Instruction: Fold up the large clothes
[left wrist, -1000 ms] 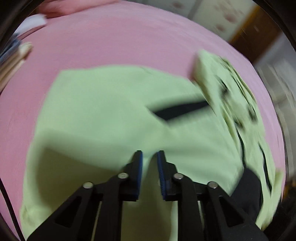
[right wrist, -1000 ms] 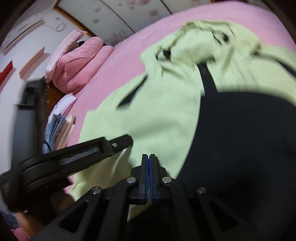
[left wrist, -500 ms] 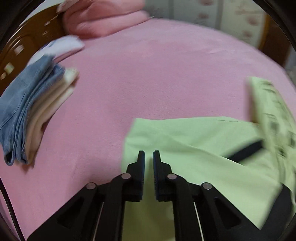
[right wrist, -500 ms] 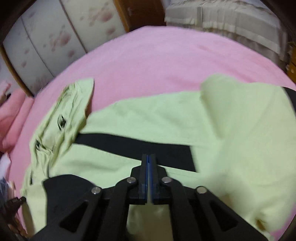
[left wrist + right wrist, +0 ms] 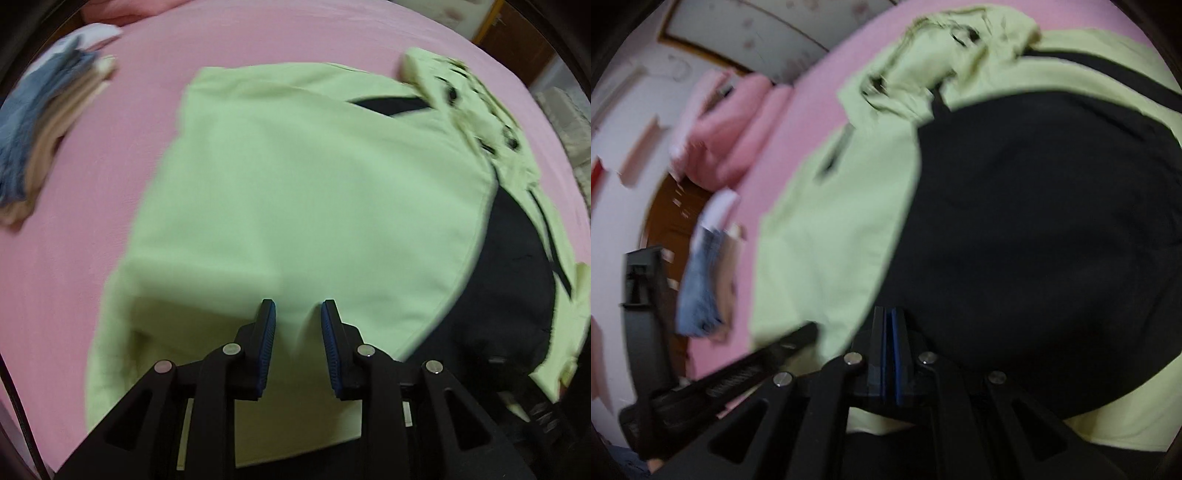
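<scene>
The garment point(image 5: 295, 177) is 1 large piece of soft, matte light-green cloth with a broad black panel point(image 5: 1034, 229) and thin black stripes, lying spread across the pink bedspread point(image 5: 258, 40); its body looks smooth and folded into a rough rectangle, while the end at 1 o'clock in the left wrist view is crumpled into a bunched, dark-spotted ridge point(image 5: 476, 110). The left gripper point(image 5: 297, 317) hangs just over the near green edge at 6 o'clock, its 2 black fingers with ribbed blue pads point(image 5: 266, 343) spread apart and nothing between them. The right gripper point(image 5: 887, 325) has its 2 blue pads pressed together at the border of green cloth and black panel; motion blur hides whether any fabric is caught between them. The bedspread is a plain, fine-textured pink sheet. At 9 o'clock in the left view sits 1 stack of folded clothes point(image 5: 40, 122), blue denim over beige and white layers. In the right view a rolled pink quilt point(image 5: 735, 122) lies at 10 o'clock, with brown wooden furniture point(image 5: 665, 221) below it, a white wall and a floral panel framed in wood point(image 5: 768, 26) at 11 o'clock.
</scene>
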Demonstrator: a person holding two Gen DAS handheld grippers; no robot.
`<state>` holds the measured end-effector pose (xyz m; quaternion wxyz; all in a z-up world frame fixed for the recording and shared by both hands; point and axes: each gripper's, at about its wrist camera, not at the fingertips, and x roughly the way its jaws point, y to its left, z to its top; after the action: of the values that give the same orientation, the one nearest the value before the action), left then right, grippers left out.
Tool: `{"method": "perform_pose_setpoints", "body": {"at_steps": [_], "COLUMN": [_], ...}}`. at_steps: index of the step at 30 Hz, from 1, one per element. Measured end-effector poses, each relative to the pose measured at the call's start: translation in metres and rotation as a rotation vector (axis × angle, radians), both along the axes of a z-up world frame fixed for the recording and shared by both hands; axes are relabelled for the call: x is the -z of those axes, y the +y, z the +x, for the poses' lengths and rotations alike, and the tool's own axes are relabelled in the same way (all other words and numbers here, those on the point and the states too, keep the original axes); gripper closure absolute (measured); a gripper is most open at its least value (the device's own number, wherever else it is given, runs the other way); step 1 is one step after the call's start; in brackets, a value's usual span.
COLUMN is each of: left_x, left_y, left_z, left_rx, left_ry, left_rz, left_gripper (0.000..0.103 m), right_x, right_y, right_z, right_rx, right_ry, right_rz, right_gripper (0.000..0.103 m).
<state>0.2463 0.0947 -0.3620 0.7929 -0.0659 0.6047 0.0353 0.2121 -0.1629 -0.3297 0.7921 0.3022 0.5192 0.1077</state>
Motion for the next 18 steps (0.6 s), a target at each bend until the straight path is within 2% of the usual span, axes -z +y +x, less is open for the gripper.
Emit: {"method": "perform_pose_setpoints", "body": {"at_steps": [3,5,7,8,12,15,16,18], "left_x": [0.000,0.002,0.001,0.001,-0.003,-0.012,-0.012,-0.019], "left_y": [0.032,0.042,0.051,0.053,0.051,0.046,0.044,0.040], "left_z": [-0.002,-0.009,-0.010,-0.011,-0.014,-0.020,-0.014,-0.020], "left_rx": [-0.073,-0.097,-0.102,-0.101,-0.130,-0.110,-0.103,-0.082], "left_ry": [-0.019,-0.027,-0.025,-0.028,-0.033,-0.023,-0.019,0.001], "left_rz": [0.083,0.065,0.061,0.062,0.056,0.073,0.073,0.057], "left_gripper": [0.079,0.079,0.079,0.079,0.079,0.078,0.074,0.054], "right_x": [-0.008,-0.009,-0.012,-0.011,-0.018,-0.025,-0.028,-0.034], "right_y": [-0.044,-0.082,-0.111,-0.115,-0.101,-0.088,-0.083,-0.074], "right_z": [-0.023,-0.036,-0.050,-0.053,-0.044,-0.033,-0.034,-0.036], "right_rx": [0.086,0.192,0.245,0.241,0.215,0.235,0.248,0.255], "right_ry": [-0.015,0.009,0.014,0.015,0.046,0.091,0.107,0.123], "right_rz": [-0.083,-0.176,-0.179,-0.154,-0.259,-0.269,-0.259,-0.244], "right_gripper": [0.103,0.103,0.103,0.103,0.103,0.100,0.100,0.100]}}
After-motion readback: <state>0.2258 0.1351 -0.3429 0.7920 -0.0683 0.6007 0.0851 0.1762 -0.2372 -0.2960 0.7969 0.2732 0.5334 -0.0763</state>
